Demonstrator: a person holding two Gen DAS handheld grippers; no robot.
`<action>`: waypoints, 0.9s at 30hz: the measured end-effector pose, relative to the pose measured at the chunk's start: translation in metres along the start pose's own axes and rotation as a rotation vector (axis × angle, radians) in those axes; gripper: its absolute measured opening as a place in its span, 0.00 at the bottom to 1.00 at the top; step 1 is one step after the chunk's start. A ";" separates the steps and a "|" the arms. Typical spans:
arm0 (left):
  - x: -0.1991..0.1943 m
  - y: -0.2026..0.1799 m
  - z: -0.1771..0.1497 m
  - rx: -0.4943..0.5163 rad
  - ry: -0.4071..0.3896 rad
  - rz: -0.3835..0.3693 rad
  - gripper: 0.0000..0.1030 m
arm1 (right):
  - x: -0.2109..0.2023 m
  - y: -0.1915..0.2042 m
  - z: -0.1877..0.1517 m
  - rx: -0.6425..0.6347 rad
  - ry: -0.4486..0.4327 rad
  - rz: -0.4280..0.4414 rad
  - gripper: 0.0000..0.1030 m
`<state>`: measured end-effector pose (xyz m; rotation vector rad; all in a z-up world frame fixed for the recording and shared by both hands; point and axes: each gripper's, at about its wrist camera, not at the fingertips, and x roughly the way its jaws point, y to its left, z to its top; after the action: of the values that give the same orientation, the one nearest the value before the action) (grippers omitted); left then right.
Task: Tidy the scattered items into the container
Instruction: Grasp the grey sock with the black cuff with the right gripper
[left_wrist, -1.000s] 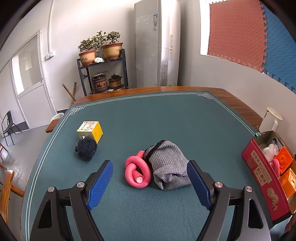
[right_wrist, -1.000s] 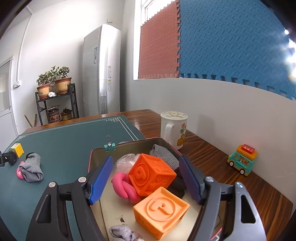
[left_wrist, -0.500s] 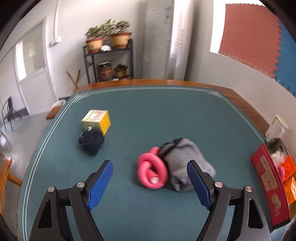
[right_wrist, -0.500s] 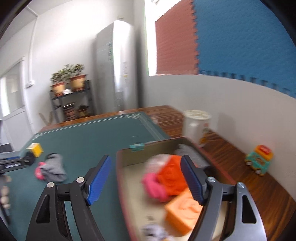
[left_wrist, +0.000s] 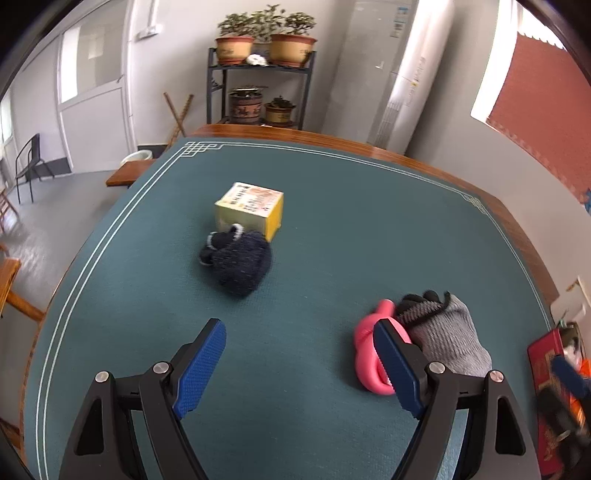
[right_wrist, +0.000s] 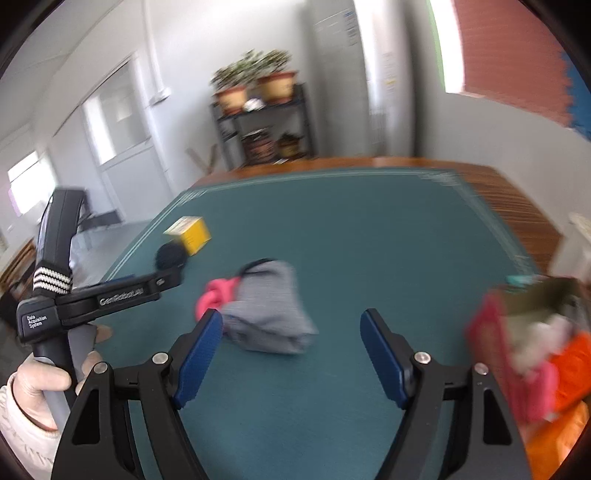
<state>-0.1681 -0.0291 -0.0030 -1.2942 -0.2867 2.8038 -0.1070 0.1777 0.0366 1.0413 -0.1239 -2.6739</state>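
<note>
While empty above the green mat (left_wrist: 332, 221), both grippers' fingers (left_wrist: 201, 365) (right_wrist: 199, 354) wide apart.

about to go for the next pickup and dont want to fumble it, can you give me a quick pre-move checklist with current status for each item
1. Left claw open and holding nothing: ok.
2. Right claw open and holding nothing: ok.
3. Items left on the green mat: not ok; yellow box, dark knit ball, pink knotted toy and grey glove are all out.
4. Left claw lined up on a target: not ok; the ball lies ahead, not between its fingers.
5. Right claw lined up: cannot tell; the right wrist view is motion blurred, glove ahead and slightly left.
6. Red container has free room: cannot tell; blurred.
</note>
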 end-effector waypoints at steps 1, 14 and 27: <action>0.000 0.002 0.001 -0.008 0.000 0.001 0.81 | 0.009 0.003 0.000 0.005 0.016 0.013 0.78; 0.008 -0.001 -0.002 0.002 0.024 0.004 0.81 | 0.084 0.006 -0.003 0.020 0.145 -0.085 0.65; 0.018 -0.012 -0.009 0.044 0.044 -0.008 0.81 | 0.054 0.028 -0.012 -0.126 0.030 -0.285 0.41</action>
<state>-0.1733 -0.0141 -0.0199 -1.3398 -0.2262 2.7551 -0.1314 0.1358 -0.0025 1.1324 0.2125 -2.8687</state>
